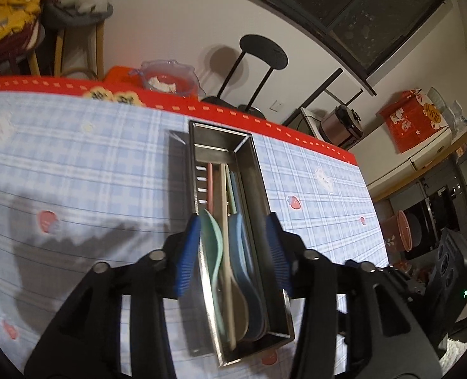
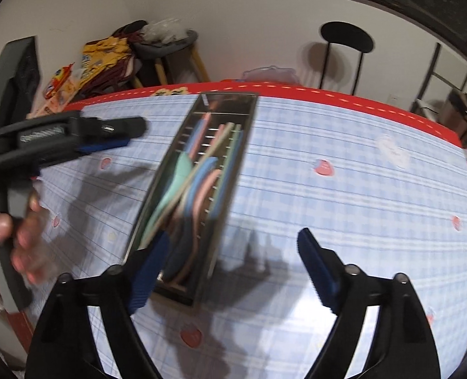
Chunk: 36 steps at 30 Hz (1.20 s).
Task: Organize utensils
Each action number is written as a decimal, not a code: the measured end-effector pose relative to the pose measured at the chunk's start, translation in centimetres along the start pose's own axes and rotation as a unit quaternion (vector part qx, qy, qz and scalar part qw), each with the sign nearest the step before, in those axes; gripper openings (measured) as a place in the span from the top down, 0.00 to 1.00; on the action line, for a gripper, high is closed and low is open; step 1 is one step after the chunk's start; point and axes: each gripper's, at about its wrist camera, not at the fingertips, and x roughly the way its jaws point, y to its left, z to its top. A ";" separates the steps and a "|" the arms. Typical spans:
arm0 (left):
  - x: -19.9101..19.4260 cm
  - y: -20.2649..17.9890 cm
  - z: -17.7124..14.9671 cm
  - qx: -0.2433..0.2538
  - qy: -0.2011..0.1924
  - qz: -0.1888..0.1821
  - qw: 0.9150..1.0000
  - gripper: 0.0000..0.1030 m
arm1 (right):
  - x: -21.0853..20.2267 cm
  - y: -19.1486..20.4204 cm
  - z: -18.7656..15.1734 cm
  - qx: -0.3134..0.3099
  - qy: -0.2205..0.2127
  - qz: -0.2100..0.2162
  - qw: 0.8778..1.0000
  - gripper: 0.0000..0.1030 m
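A long steel utensil tray (image 1: 254,170) lies on the blue plaid tablecloth (image 1: 91,164). It holds several pastel spoons, green (image 1: 213,237), blue (image 1: 241,246), pink and beige. My left gripper (image 1: 235,252) straddles the tray's near half, one blue pad on each side, jaws apart, gripping nothing. In the right wrist view the tray (image 2: 236,170) appears blurred. My right gripper (image 2: 230,265) is wide open just above the cloth, its left pad (image 2: 145,274) over the tray's near corner. The left gripper (image 2: 85,139) shows there at the left, off the tray.
The table has a red border (image 1: 296,132). A clear plastic container (image 1: 167,79) sits at its far edge. A black stool (image 1: 258,63) and a wooden stool with bags (image 1: 75,31) stand behind. Kitchen appliances (image 1: 344,123) are at the right.
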 end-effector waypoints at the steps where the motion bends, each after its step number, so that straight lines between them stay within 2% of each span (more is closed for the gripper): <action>1: -0.8 0.0 0.1 0.006 -0.003 0.003 1.000 0.50 | -0.8 -0.2 -0.2 0.006 -0.003 -0.007 1.000 0.13; 4: -3.3 -0.6 -0.1 0.033 -0.014 0.017 0.999 0.40 | -2.3 -0.2 -0.3 0.016 -0.008 -0.018 1.000 0.06; 6: -5.1 -1.1 -0.3 0.055 -0.021 0.025 0.998 0.17 | -3.6 0.1 -0.4 0.019 -0.013 -0.028 0.999 0.06; 9: -8.4 -2.1 -1.2 0.094 -0.038 0.027 0.994 0.06 | -6.1 1.0 -0.7 0.018 -0.034 -0.048 0.998 0.06; 15: -14.7 -3.9 -3.7 0.161 -0.064 0.072 0.982 0.06 | -11.4 3.1 -1.4 0.025 -0.079 -0.084 0.993 0.06; 24: -24.1 -4.4 -8.2 0.189 -0.103 0.095 0.972 0.06 | -19.0 7.1 -4.2 0.041 -0.127 -0.089 0.987 0.06; 28: -28.1 -5.2 -11.2 0.206 -0.126 0.112 0.964 0.06 | -21.7 9.4 -6.2 0.040 -0.137 -0.101 0.985 0.06; 32: -31.6 -5.9 -14.1 0.205 -0.141 0.115 0.962 0.06 | -24.0 11.7 -8.2 0.037 -0.151 -0.119 0.981 0.06; 36: -34.3 -5.8 -16.3 0.194 -0.148 0.106 0.964 0.06 | -25.5 13.3 -9.7 0.046 -0.161 -0.120 0.979 0.06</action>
